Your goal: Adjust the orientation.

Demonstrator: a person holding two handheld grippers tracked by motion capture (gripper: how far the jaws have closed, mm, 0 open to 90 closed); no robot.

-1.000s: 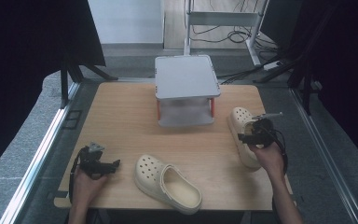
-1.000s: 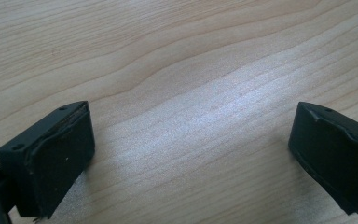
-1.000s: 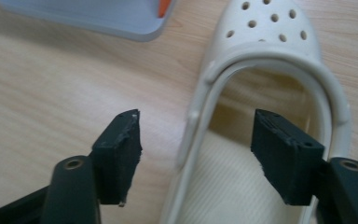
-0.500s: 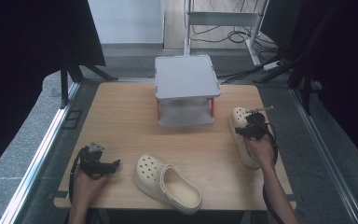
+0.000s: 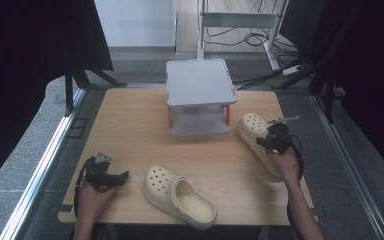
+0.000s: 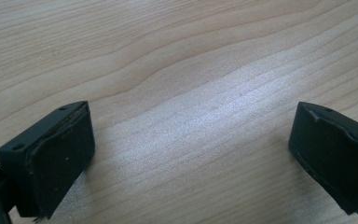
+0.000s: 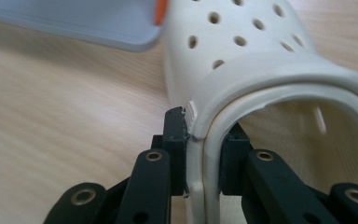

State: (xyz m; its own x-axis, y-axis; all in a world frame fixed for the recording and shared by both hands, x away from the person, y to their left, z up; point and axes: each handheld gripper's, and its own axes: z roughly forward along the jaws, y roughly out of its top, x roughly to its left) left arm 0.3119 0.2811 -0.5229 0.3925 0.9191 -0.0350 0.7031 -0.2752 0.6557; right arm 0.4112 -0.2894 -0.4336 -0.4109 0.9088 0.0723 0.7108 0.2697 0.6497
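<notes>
Right gripper (image 7: 203, 154) clamped on the side wall of the far clog (image 7: 261, 70), likely for lifting; left gripper (image 6: 191, 158) spread wide, idle above desk (image 6: 191, 70).

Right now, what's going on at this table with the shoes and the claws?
A person holds a claw in each hand at a wooden table. The right claw is shut on the side wall of a cream clog lying near the table's right edge, beside a small grey two-tier rack. The left claw is open over bare wood near the front left, gripping nothing. A second clog lies untouched at the front, between the two hands.
</notes>
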